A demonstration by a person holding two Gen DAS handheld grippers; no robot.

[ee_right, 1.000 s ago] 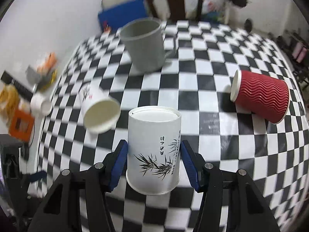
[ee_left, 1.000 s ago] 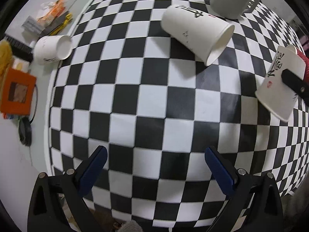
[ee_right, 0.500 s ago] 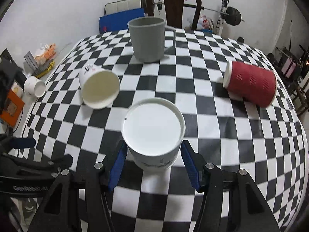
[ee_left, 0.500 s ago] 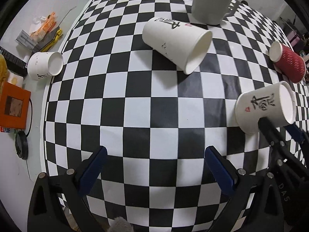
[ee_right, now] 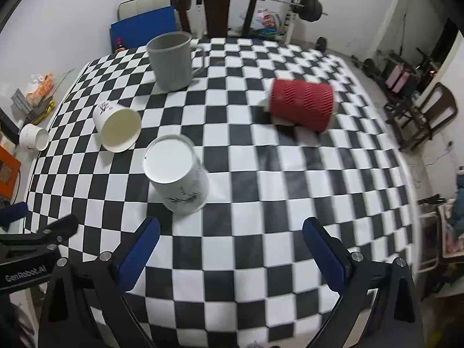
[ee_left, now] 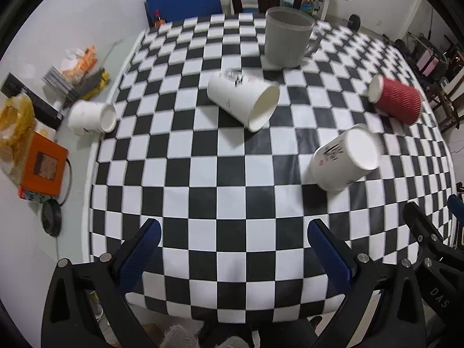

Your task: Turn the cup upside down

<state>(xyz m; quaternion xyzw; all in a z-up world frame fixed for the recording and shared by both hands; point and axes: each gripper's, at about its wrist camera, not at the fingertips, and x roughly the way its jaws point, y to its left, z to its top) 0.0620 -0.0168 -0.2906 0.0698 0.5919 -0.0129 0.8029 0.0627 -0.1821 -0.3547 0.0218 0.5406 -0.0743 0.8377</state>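
A white paper cup with a bamboo print (ee_right: pixel 177 179) stands upside down on the checkered table, base up; it also shows in the left wrist view (ee_left: pixel 345 159). My right gripper (ee_right: pixel 230 237) is open and empty, pulled back from that cup toward the near edge. My left gripper (ee_left: pixel 232 240) is open and empty above the table's near side. Another white paper cup (ee_right: pixel 117 126) lies on its side, mouth toward me; it shows in the left wrist view too (ee_left: pixel 243 100).
A grey mug (ee_right: pixel 171 61) stands upright at the back. A red ribbed cup (ee_right: pixel 301 103) lies on its side at the right. A small white cup (ee_left: pixel 91 116) lies off the table's left edge beside an orange box (ee_left: pixel 43 168). A chair (ee_right: pixel 217 5) stands behind the table.
My right gripper set the bamboo cup down base up, opened and drew back from it. My left gripper drew back and tilted up; it stayed open.
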